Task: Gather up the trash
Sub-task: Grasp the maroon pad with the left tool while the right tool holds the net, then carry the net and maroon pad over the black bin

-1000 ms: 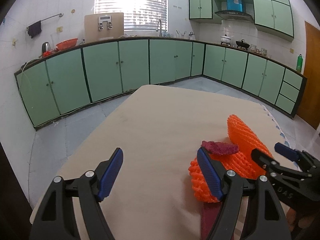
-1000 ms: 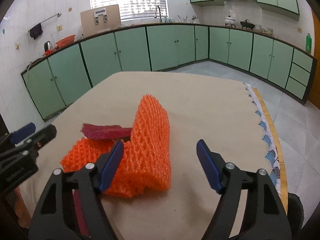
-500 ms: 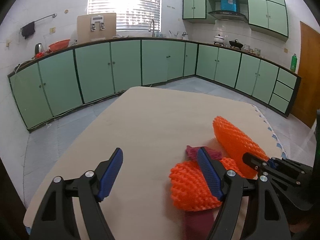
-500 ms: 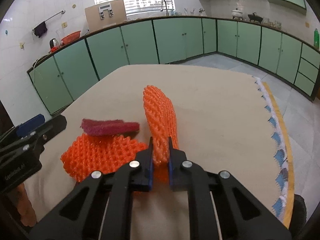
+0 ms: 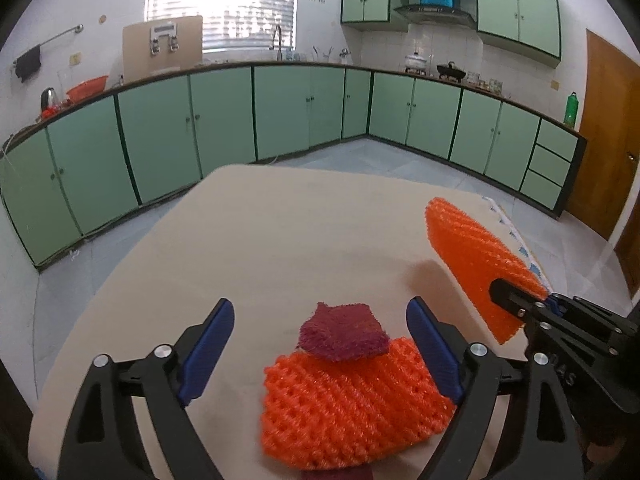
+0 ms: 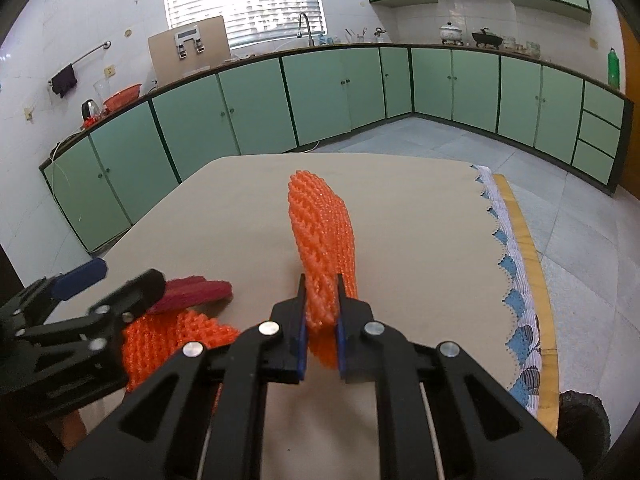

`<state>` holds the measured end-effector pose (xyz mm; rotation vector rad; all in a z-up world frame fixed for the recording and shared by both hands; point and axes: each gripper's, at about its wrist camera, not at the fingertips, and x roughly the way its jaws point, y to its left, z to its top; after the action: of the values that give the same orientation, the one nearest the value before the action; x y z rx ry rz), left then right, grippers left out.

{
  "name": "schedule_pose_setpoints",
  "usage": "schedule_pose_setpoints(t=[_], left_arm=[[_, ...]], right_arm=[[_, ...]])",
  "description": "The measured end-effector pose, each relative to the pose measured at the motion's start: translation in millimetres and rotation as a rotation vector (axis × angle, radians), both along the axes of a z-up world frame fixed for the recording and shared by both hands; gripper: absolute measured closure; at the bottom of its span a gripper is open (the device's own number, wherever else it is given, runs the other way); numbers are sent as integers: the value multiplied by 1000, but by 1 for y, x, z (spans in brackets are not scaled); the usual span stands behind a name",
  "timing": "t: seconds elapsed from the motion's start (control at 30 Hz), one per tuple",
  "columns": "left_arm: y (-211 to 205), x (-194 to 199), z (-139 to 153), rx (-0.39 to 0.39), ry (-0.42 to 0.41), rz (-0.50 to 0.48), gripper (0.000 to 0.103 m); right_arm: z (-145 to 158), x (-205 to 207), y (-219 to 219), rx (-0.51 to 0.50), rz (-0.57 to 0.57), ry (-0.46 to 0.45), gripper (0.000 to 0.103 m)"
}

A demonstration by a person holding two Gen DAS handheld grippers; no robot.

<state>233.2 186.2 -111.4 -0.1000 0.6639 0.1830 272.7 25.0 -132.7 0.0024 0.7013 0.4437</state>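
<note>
My right gripper [image 6: 320,304] is shut on an orange foam net sleeve [image 6: 322,236], which stands up off the beige table; the same held orange foam net sleeve [image 5: 472,264] shows at the right of the left wrist view. A second orange foam net [image 5: 352,404] lies on the table with a dark red scrub pad [image 5: 344,334] on its far edge. My left gripper [image 5: 320,344] is over them, its jaws opening wide, the net and pad between the blue pads [image 5: 208,344] untouched. In the right wrist view the left gripper [image 6: 80,284] partly covers the dark red pad [image 6: 196,290] and the lying net [image 6: 172,340].
The beige table [image 5: 280,240] fills the foreground, with a scalloped cloth border [image 6: 516,280] along its right edge. Green cabinets [image 5: 224,120] line the far walls beyond a tiled floor. A dark round object [image 6: 584,420] sits below the table's right edge.
My right gripper closed on the upright orange net sleeve and lifted it clear of the pile. My left gripper shifted right, so the lying net and red pad now sit between its wider jaws.
</note>
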Motion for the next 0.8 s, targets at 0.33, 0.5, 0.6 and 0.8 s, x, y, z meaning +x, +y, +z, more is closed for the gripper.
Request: schedule_pose_setpoints(t=[0.33,0.5,0.6,0.8], left_arm=[[3,10,-20,-27,59,7,30],[1,9,-24,-38,65,-6,56],[1,5,-20,-43,37,-5,56],[5,-11,0,-59,-39,11,57]], right_arm=[[-9,4,4,0,4,28,93],[-9,6,2,0,4,34,93],[-8,5,3,-1,6,32,93],[-3,-3,-1,8,5,17,93]])
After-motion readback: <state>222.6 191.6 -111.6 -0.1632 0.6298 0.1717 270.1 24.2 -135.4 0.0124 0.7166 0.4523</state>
